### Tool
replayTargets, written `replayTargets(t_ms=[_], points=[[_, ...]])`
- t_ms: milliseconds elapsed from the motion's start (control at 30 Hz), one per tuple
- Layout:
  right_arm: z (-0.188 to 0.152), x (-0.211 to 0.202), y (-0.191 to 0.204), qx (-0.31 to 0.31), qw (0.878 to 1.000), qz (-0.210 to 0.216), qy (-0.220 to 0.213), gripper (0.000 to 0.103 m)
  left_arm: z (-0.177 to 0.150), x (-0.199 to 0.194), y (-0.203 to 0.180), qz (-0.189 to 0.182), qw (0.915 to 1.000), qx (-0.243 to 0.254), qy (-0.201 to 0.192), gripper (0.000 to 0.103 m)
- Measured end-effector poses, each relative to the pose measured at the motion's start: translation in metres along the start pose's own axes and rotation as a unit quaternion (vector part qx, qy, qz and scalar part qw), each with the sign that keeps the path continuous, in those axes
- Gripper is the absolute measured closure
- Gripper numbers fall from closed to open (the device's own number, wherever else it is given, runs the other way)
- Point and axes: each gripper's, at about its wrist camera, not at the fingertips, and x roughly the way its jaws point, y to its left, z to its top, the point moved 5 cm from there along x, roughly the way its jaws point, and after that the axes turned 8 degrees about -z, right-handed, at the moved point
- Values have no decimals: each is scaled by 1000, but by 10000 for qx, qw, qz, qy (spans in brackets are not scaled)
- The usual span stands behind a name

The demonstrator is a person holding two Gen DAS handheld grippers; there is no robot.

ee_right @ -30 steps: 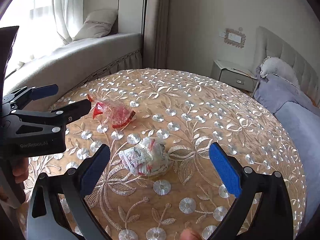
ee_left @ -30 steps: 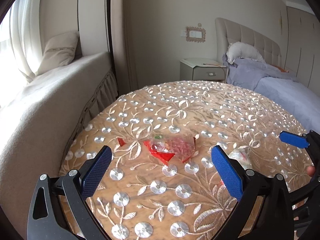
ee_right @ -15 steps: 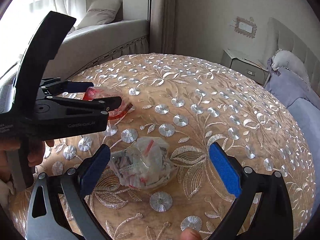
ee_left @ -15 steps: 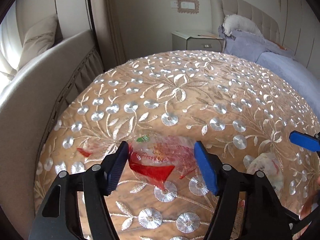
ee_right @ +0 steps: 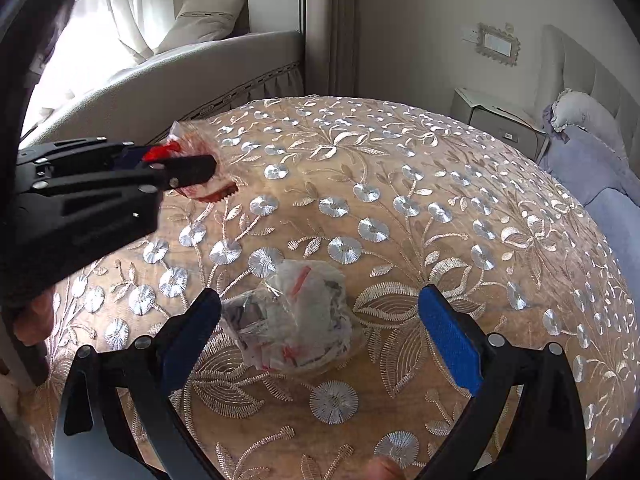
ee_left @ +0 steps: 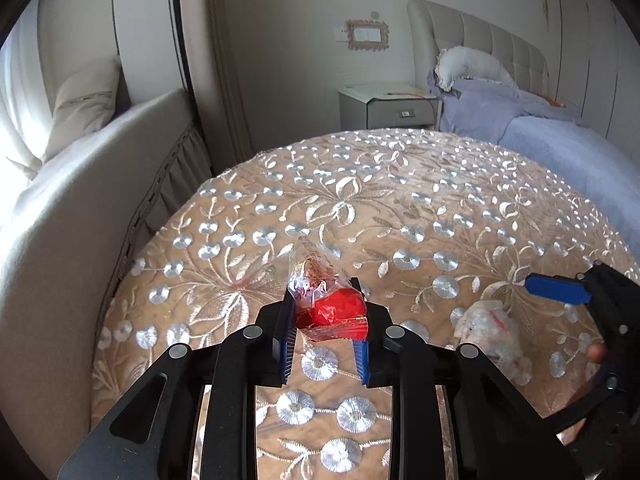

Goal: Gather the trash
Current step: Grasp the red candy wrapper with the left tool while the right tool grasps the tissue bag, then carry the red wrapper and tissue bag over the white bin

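A red and clear plastic wrapper (ee_left: 314, 276) is squeezed between the blue pads of my left gripper (ee_left: 325, 304), whose jaws are closing on it just above the round embroidered table (ee_left: 400, 208). In the right wrist view the same left gripper (ee_right: 180, 160) holds that wrapper (ee_right: 212, 194) at the table's far left. A crumpled white plastic bag (ee_right: 292, 320) lies on the cloth between the wide-apart fingers of my right gripper (ee_right: 320, 300), with neither pad touching it. This bag (ee_left: 488, 328) also shows at the right of the left wrist view.
A beige window seat (ee_left: 80, 184) with a cushion curves round the table's left side. A nightstand (ee_left: 388, 108) and a bed (ee_left: 560, 140) with lilac covers stand behind and to the right. A person's hand (ee_right: 36, 316) grips the left tool.
My left gripper moved forward over the red wrapper and its jaws came together on it, crumpling it upright. The right gripper sank closer around the white bag and stayed wide.
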Motion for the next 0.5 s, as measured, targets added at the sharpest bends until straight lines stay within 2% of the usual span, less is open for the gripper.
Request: replayTargets(t_ms=[33, 67, 100, 133, 267, 500], points=[[-1, 1, 2, -37, 10000, -20, 12, 6, -1, -8, 0, -18, 10000, -36, -40, 80], [-2, 3, 4, -88, 10000, -30, 32, 16, -2, -15, 1, -13, 9999, -77, -91, 80], [-3, 4, 8, -153, 9998, 9, 85, 40, -3, -20, 1, 2, 9999, -108, -126, 80], [-4, 6, 11, -196, 9997, 45, 154, 48, -5, -25, 1, 9, 9998, -123, -133, 80], [-5, -2, 16, -215, 9996, -44, 159, 50, -11, -48, -2, 9, 9994, -231, -248, 80], [-7, -88, 3, -67, 9977, -294, -615, 50, -21, -91, -26, -301, 9979, -297, -491, 80]])
